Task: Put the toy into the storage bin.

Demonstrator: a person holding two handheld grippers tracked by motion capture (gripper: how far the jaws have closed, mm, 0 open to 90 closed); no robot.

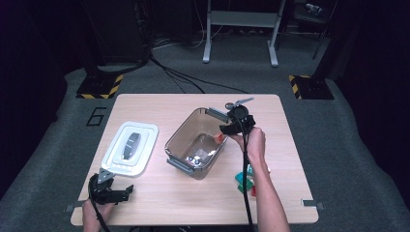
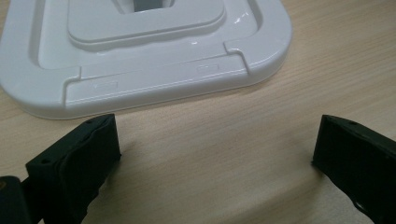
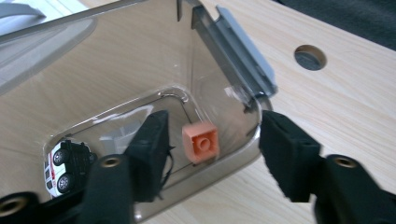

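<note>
A clear brownish container (image 1: 180,131) stands open at the middle of the wooden table. My right gripper (image 1: 228,128) hangs over its right rim, jaws open. In the right gripper view the gripper (image 3: 215,125) looks down into the container (image 3: 116,60). A small orange brick (image 3: 201,142) sits loose below the jaws, touching neither pad. A white and black toy car (image 3: 65,165) lies on the container floor. My left gripper (image 1: 120,187) rests open near the front left edge. Its jaws (image 2: 217,149) are empty and point at the white lid (image 2: 154,70).
The white lid (image 1: 130,147) lies flat to the left of the container. Green and red bricks (image 1: 244,181) sit on the table by the right forearm. A grey latch (image 3: 243,51) stands up on the container's rim. A round hole (image 3: 310,57) marks the tabletop beyond it.
</note>
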